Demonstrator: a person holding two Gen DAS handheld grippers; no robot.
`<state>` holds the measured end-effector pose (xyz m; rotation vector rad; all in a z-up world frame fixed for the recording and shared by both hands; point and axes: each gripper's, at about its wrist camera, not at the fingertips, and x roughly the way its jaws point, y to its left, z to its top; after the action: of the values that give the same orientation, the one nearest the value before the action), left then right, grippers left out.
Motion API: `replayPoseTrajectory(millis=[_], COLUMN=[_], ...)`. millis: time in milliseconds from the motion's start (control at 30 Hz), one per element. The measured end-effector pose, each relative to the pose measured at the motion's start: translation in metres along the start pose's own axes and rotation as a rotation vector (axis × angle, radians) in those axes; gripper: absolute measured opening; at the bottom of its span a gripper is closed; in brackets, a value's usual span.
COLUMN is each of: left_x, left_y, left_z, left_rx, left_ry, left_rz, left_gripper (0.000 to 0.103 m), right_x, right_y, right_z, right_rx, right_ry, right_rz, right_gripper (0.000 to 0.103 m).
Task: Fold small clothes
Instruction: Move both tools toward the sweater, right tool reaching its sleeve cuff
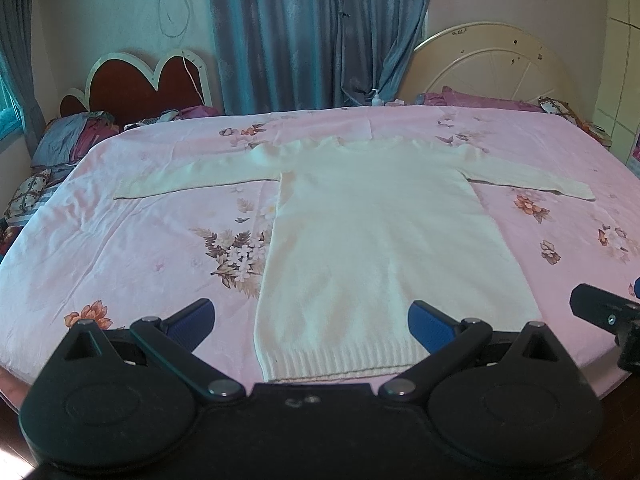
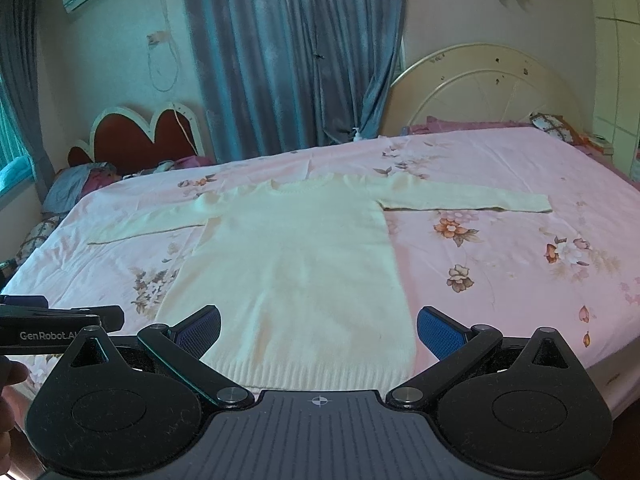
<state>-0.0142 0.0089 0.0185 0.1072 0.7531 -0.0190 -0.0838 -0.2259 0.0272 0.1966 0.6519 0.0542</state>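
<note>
Pink floral sheet point(image 1: 120, 248) covers the bed, with the sweater point(image 1: 372, 240) flat at its middle, sleeves out. Left gripper point(image 1: 312, 320) and right gripper point(image 2: 319, 330) hover spread wide and empty over the hem; they might pinch sheet along with knit.

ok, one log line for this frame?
phase: pre-grasp | cream knit sweater: flat on pink floral bedsheet, sleeves spread | left gripper: open | right gripper: open | folds: none
</note>
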Motion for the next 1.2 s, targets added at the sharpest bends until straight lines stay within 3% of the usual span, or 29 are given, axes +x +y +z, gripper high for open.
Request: replayPoseTrajectory(millis=[667, 1200], left_x=[0.081, 0.172], left_y=[0.015, 0.026], left_z=[0.04, 0.107], left_rx=[-0.004, -0.017], left_ry=[0.043, 0.04], left_rz=[-0.018, -0.093], left_gripper=[0.102, 0.102], right_x=[0.084, 0.171], right_y=[-0.009, -0.012], right_z=[0.035, 0.094], right_rx=[0.063, 0.093], right_ry=[0.035, 0.002], right_rz=[-0.024, -0.103], right_gripper=[0.103, 0.103])
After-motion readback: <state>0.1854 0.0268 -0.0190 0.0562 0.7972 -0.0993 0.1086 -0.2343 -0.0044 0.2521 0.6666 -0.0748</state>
